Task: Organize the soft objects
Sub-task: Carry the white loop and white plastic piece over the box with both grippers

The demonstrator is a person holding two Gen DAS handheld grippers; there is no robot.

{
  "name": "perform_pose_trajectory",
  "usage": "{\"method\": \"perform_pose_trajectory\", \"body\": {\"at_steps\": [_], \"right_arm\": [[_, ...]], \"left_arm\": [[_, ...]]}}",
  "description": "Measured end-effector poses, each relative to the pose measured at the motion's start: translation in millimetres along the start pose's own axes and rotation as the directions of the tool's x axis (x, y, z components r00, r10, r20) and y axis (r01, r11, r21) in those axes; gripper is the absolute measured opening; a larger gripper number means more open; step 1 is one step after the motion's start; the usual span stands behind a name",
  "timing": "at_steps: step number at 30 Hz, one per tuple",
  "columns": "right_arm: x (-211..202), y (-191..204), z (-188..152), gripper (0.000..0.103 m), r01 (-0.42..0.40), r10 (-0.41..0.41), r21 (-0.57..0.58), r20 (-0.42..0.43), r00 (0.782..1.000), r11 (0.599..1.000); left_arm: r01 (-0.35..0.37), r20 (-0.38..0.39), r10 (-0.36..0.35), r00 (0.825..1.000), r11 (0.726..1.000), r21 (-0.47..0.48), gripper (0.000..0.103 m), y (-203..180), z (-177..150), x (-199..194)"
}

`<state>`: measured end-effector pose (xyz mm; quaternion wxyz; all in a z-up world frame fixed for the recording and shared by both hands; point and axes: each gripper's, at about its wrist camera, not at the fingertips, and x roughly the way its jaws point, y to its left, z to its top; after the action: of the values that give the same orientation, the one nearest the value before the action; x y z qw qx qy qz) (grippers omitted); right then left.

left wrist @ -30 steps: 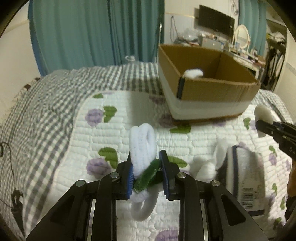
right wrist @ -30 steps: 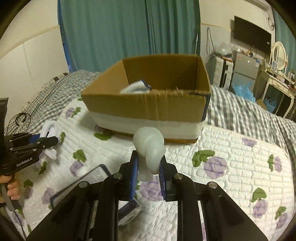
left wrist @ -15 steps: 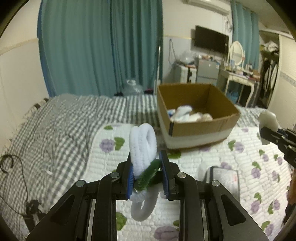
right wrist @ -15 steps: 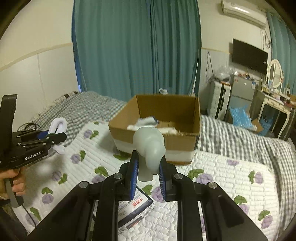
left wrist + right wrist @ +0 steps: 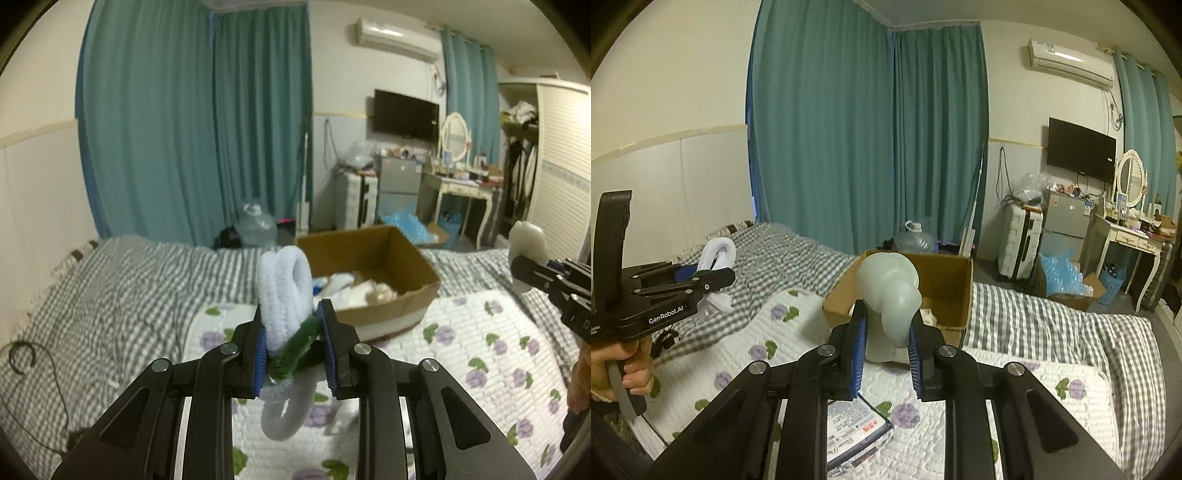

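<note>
My left gripper [image 5: 293,341] is shut on a bundle of white fuzzy loops [image 5: 284,284] tied with a green fuzzy stem [image 5: 293,350], held high above the bed. My right gripper [image 5: 886,338] is shut on a pale grey squishy toy [image 5: 890,291], also raised. An open cardboard box [image 5: 402,254] with several white soft items inside sits on the bed beyond both grippers. In the right wrist view the left gripper [image 5: 713,275] shows at the left with its white loops [image 5: 716,253]. The left wrist view catches the right gripper [image 5: 524,271] and its grey toy [image 5: 526,242] at the right edge.
The bed has a grey checked cover [image 5: 110,295] and a white quilt with purple flowers [image 5: 480,350]. A flat printed packet [image 5: 857,435] lies on the quilt below my right gripper. A hand [image 5: 624,369] holds the left gripper's handle. Teal curtains, a suitcase and a dressing table stand behind.
Both grippers have risen well above the bed with their loads, and the box now sits lower and farther off in both views. Neither grip has altered.
</note>
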<state>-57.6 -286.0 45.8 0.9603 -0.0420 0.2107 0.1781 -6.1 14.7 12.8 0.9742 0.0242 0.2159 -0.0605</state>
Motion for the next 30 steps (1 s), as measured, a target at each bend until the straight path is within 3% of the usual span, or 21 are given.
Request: {"method": "perform_pose_trajectory", "body": {"at_steps": [13,30], "right_arm": [[4,-10,29,0.019,0.005,-0.004,-0.013,0.068,0.998,1.000],[86,-33,46,0.020,-0.007,0.008,-0.019,0.049,0.999,1.000]], "left_arm": [[0.054,0.078,-0.054,0.995,0.999,-0.004,0.024,-11,39,9],[0.087,0.074,-0.089,0.993,0.996,0.031,0.024,-31,72,92]]}}
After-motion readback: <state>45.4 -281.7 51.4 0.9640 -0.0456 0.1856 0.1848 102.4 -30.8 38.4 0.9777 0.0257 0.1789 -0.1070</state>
